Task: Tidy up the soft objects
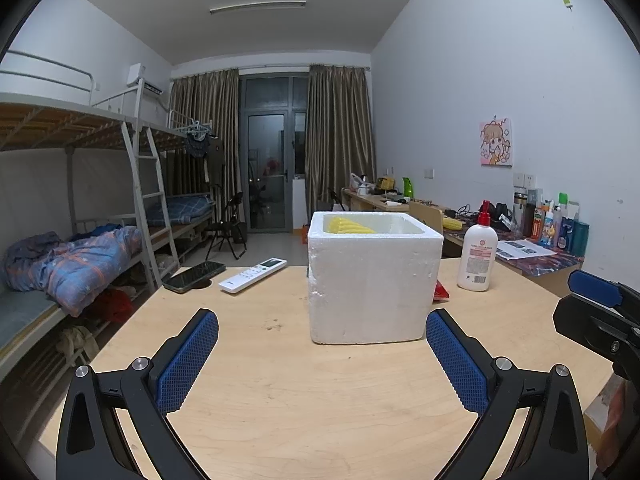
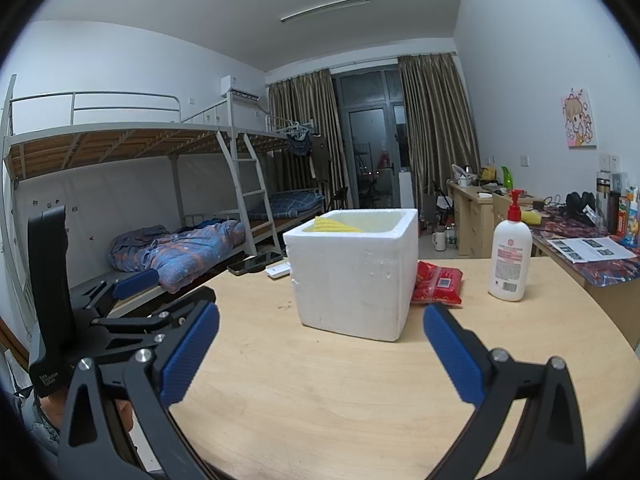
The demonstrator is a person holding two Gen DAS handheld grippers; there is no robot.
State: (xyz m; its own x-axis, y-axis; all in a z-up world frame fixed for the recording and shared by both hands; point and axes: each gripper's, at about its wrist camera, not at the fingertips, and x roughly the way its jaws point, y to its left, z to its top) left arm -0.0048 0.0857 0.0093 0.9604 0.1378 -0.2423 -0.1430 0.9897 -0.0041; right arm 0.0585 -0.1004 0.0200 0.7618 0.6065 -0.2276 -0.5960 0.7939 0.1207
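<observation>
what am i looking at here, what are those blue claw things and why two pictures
Each picture comes from a camera on a hand-held gripper that a person carries, one per hand. The blue pads are its two fingers. The left hand-held gripper and the right hand-held gripper are both open and hold nothing. On the wooden table stand a white foam box with something yellow inside, a lotion bottle, a red packet, a remote and a phone.

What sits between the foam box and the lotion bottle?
A red packet lies on the table between foam box and lotion bottle; clearest in right wrist view.
</observation>
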